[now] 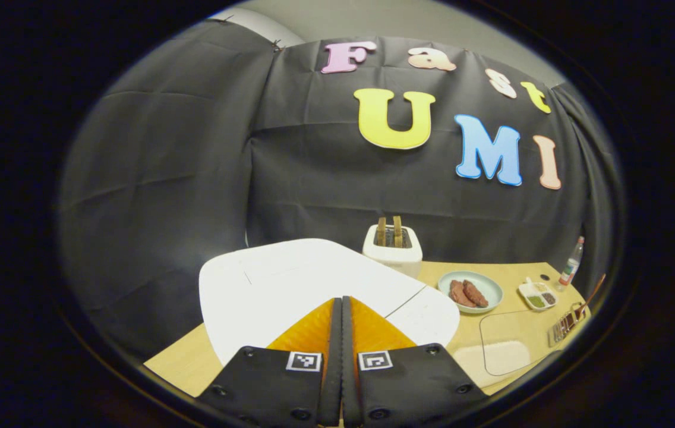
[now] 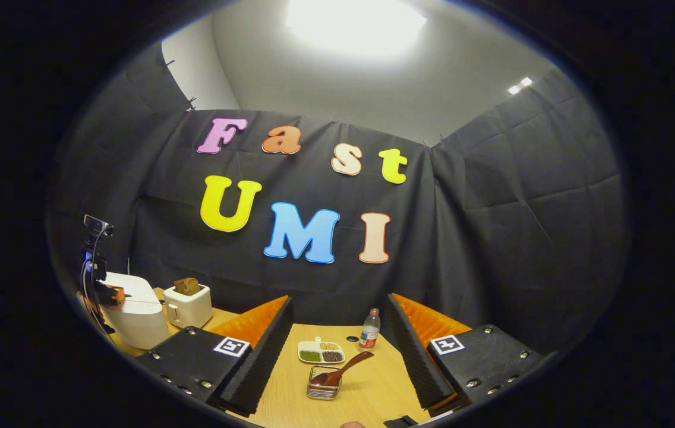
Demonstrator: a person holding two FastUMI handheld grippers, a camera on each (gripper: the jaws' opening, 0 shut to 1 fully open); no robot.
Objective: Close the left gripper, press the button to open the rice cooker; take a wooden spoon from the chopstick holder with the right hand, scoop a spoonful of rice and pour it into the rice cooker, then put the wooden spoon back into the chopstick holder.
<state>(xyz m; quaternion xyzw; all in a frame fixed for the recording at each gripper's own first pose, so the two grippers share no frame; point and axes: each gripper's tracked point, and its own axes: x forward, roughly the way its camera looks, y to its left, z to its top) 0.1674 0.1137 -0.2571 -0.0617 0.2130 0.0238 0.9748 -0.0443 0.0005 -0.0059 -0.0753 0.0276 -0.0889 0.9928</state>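
Left gripper (image 1: 341, 309) with fingers pressed together, nothing between them, poised over the closed white lid of the rice cooker (image 1: 290, 285), which sits at the left end of the wooden table (image 1: 510, 279); contact with the lid not clear. Behind the cooker, a white toaster (image 1: 392, 246) with two slices standing in its slots. To the right, a pale plate (image 1: 488, 286) with reddish-brown pieces, a small divided dish (image 1: 538, 295) of grains, a bottle (image 1: 571, 261) near the far edge, and a clear container of white rice (image 1: 507, 351) nearer the front. Right gripper (image 2: 337, 339) with fingers spread wide and empty, hovering above the table, aimed at the wire chopstick holder (image 2: 323, 383) between them. Wooden spoon (image 2: 343, 368) leaning in that holder, handle tilted up to the right. In the right gripper view, left gripper seen at far left by the cooker.
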